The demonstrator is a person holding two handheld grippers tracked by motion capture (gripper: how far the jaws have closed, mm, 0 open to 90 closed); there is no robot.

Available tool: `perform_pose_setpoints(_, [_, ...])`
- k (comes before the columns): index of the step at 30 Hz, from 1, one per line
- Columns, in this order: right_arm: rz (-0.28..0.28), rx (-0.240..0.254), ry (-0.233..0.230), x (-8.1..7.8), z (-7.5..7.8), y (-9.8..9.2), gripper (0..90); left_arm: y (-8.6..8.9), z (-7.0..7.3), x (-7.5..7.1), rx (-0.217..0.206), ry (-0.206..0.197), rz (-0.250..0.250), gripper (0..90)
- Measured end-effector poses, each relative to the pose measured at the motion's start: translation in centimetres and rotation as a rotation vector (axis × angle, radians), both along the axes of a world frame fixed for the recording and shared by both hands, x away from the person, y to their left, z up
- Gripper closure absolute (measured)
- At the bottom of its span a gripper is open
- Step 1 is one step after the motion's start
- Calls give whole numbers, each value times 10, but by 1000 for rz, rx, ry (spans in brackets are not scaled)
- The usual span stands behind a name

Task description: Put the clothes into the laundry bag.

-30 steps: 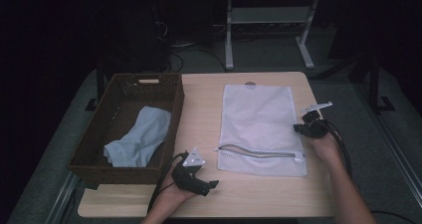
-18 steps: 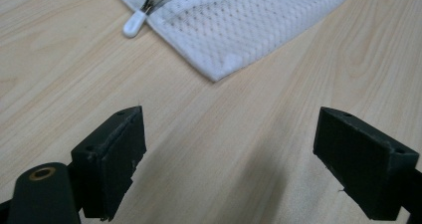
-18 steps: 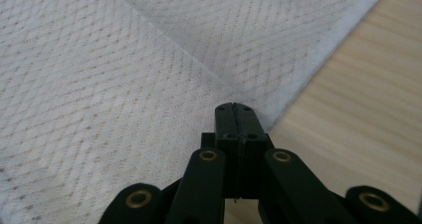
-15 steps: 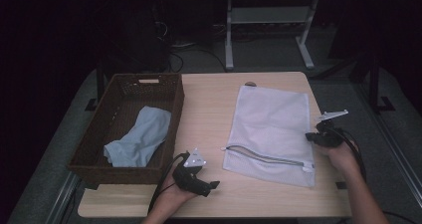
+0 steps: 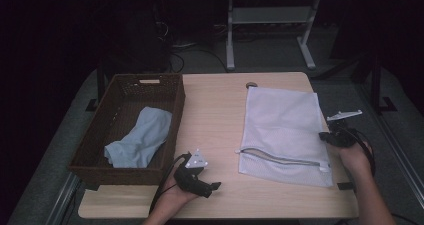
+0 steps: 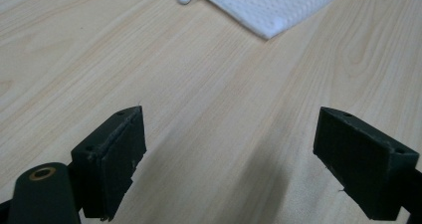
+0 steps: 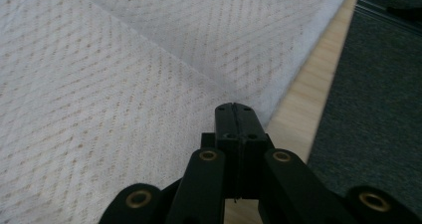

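High view, from the left edge: dark grey carpet (image 5: 45, 170) flanks a pale wood-grain table (image 5: 215, 110). On the table's left part stands a dark brown woven rectangular basket (image 5: 125, 85), with a crumpled light blue cloth (image 5: 140, 137) lying inside it. Just right of the basket's near corner, the left gripper (image 5: 216, 186) rests low on the wood in the person's left hand; the left gripper view shows its two black pads spread wide with bare table between them, and a corner of mesh farther off. Right of centre lies a white mesh laundry bag (image 5: 282, 125), flat, with a grey zipper (image 5: 280, 157) running along its near end. At the bag's right edge, by the table's right rim, sits the right gripper (image 5: 324, 136); in the right gripper view its pads are pressed together at the mesh's border, and I cannot tell whether any fabric is caught between them. Beyond the table the room is dim, with a light grey metal stand (image 5: 270, 30) and dark cables on the floor.
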State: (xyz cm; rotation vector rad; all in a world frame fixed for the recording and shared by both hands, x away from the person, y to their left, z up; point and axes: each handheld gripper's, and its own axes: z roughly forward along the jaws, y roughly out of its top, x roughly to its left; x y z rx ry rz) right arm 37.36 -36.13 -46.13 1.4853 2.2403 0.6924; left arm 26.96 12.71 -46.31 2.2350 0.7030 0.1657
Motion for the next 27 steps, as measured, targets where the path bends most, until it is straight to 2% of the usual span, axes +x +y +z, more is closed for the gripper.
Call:
perform_pose_setpoints(3, [-14, -8, -4, 0, 0, -5, 900, 0, 0, 0, 1, 1, 0, 125])
perform_pose_setpoints(5, [-15, 5, -8, 0, -1, -7, 898, -1, -1, 0, 1, 2, 0, 125])
perform_pose_setpoints(8, [-9, 24, -17, -3, 2, -6, 834, -2, -1, 0, -2, 5, 1, 125])
perform_pose_setpoints(11, [-3, 38, -55, -8, 9, -1, 733, -1, -1, 0, 4, 4, -1, 125])
perform_pose_setpoints(16, [22, 81, -109, -25, 20, 9, 604, 0, 0, 0, 6, 3, -2, 125])
perform_pose_setpoints(17, [22, 81, -109, -25, 20, 9, 604, 0, 0, 0, 6, 3, -2, 125])
perform_pose_setpoints(19, [37, 98, -124, -37, 24, 13, 559, 0, 0, -1, 3, 1, -1, 125])
perform_pose_setpoints(22, [56, 112, -123, -47, 24, 16, 499, 0, 0, -1, 3, 1, -1, 125])
perform_pose_setpoints(27, [95, 130, -138, -67, 26, 24, 434, -1, 0, -1, 3, 2, -3, 126])
